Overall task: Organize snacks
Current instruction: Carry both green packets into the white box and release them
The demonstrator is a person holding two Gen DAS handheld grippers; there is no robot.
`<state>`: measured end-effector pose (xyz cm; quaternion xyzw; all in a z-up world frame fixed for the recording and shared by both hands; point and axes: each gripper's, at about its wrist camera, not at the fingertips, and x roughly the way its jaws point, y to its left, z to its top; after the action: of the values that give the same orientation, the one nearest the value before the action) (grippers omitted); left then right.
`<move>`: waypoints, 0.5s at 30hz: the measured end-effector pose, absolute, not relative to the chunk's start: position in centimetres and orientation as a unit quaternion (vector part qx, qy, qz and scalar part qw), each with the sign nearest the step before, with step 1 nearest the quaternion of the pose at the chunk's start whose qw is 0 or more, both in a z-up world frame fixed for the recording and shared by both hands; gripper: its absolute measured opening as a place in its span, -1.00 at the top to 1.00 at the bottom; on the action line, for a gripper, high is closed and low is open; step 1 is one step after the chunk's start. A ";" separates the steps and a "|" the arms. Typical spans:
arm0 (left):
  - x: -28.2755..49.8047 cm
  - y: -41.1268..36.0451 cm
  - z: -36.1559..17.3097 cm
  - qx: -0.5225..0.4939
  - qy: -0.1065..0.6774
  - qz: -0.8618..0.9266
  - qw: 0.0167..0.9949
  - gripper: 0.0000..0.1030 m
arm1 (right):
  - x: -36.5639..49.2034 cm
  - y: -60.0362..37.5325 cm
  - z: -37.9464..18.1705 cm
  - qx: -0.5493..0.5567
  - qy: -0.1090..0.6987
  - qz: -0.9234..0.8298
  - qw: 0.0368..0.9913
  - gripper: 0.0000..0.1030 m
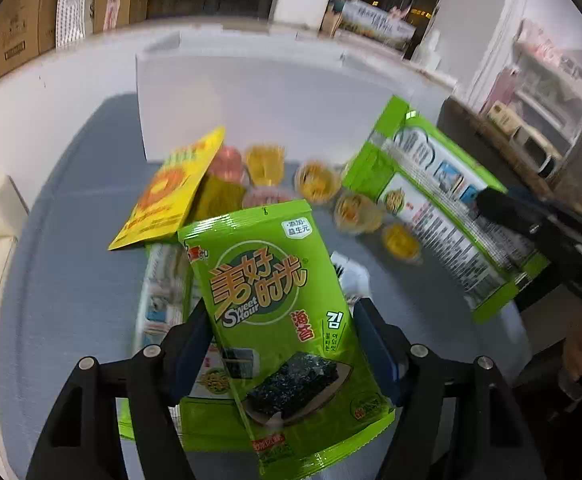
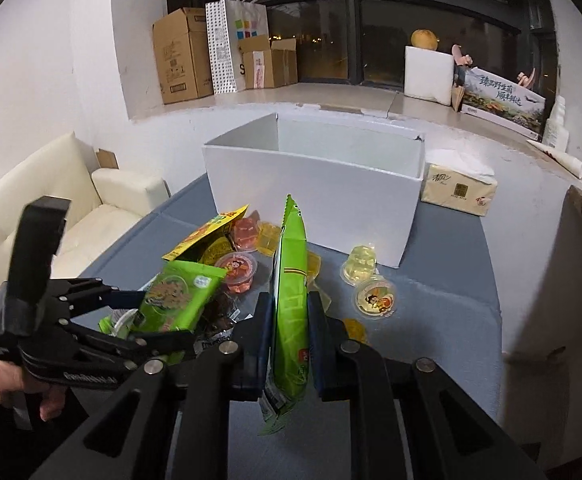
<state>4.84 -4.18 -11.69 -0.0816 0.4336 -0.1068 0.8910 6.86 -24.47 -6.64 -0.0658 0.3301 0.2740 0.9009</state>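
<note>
Left claw (image 1: 279,344) pinching green seaweed packet (image 1: 275,300); right claw (image 2: 289,340) clamped on second seaweed packet (image 2: 289,280), held edge-up above grey surface (image 2: 451,320).

A grey-blue table (image 2: 443,292) lies under the grippers. Ahead of them on it stand a white box (image 2: 311,196) and tissue pack (image 2: 457,192), with jelly cups (image 2: 375,300) and snack packets (image 2: 207,236) nearer.

White walls, dark window (image 2: 371,40), cream sofa (image 2: 71,200), cardboard boxes (image 2: 179,56) on sill.
</note>
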 end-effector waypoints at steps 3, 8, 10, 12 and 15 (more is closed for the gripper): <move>4.2 -3.4 -9.4 -0.082 0.405 -0.110 0.904 -0.46 | 6.6 -25.1 -5.3 -0.055 0.317 0.271 0.907 0.65; 5.7 -2.2 -5.3 -0.081 0.365 -0.114 0.920 -0.46 | 8.1 -25.3 -2.0 -0.046 0.292 0.258 0.920 0.65; 7.6 -1.6 -3.0 -0.080 0.345 -0.118 0.928 -0.46 | 9.5 -25.4 -0.3 -0.032 0.282 0.258 0.924 0.65; 10.7 -0.8 -0.9 -0.078 0.330 -0.120 0.933 -0.46 | 11.5 -25.3 1.5 -0.015 0.266 0.255 0.930 0.65; 15.5 -0.6 1.6 -0.049 0.312 -0.103 0.943 -0.46 | 15.2 -24.9 3.1 0.010 0.254 0.245 0.936 0.65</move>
<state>15.49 -0.56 1.57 -0.0492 0.3121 -0.1034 0.9431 15.20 -24.89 3.06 0.0103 0.2541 0.2453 0.9355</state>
